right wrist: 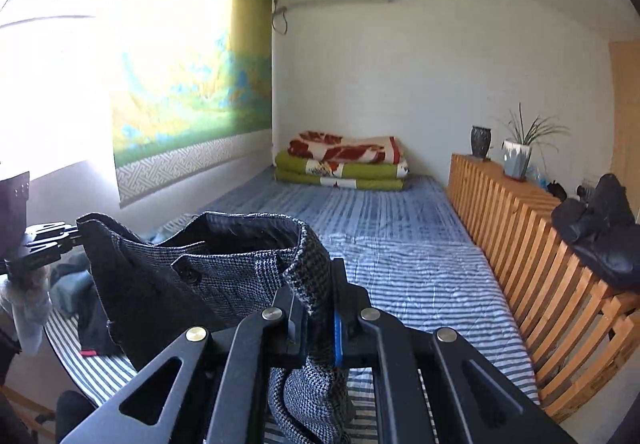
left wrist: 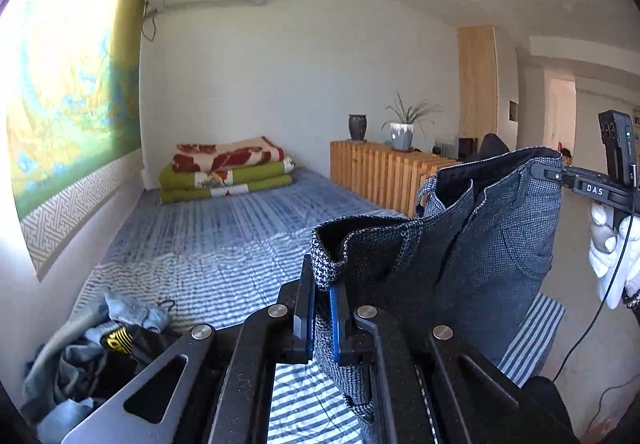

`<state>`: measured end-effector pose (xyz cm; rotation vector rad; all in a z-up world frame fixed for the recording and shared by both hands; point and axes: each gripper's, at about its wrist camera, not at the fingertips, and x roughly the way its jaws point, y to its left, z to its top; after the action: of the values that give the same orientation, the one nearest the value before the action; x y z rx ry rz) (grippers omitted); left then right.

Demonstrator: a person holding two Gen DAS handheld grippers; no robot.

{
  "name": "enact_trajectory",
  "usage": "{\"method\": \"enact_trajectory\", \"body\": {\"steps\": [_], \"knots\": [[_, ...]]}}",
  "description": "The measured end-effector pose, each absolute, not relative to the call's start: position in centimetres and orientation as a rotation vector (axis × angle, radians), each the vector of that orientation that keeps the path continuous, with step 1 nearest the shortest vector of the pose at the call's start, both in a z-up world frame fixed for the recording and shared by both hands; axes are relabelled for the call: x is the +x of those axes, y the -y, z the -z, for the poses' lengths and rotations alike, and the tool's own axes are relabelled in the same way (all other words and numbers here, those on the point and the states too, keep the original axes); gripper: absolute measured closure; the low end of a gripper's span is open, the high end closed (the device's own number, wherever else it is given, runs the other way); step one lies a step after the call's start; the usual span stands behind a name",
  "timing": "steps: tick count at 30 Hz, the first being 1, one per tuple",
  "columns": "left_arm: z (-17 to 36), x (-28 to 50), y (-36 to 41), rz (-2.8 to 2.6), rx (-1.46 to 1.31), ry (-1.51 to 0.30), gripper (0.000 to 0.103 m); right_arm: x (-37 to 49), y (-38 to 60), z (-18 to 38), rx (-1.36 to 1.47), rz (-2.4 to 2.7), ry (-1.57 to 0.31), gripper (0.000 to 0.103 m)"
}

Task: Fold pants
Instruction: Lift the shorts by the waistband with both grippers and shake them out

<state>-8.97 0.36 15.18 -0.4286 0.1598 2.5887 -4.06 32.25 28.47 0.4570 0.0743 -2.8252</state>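
Left tongs (left wrist: 320, 318), right tongs (right wrist: 316, 320) each clamped on pants (left wrist: 492, 244) waistband, above bed (left wrist: 224, 236)

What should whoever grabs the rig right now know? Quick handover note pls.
Left gripper: shut on the pants waistband at one end.
Right gripper: shut on the waistband at the other end.
Pants: grey checked, hanging between both grippers above the striped bed, waist open and facing up.
Done: pants picked up by the waist.
Left: every fold; nothing is folded yet.
Note: a heap of other clothes lies at the bed's near corner.
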Motion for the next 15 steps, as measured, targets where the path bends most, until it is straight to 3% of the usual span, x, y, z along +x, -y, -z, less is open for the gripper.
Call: {"method": "enact_trajectory", "body": {"steps": [8,11,15], "knots": [[-21.1,-6.8,1.3,-2.59,-0.417,-0.152,0.098,-0.6,-31.3,-33.1,0.37,2.848,-0.111,0.096],[-19.9,-10.9,1.4,-2.567,-0.548,-0.12,0.098,-3.7,-31.4,-31.5,0.467,2.842,-0.082,0.096],[-13.6,-19.6,1.0,-2.568,-0.782,-0.08,0.098,-11.8,-30.4,-25.9,0.703,2.819,-0.033,0.096]]}}
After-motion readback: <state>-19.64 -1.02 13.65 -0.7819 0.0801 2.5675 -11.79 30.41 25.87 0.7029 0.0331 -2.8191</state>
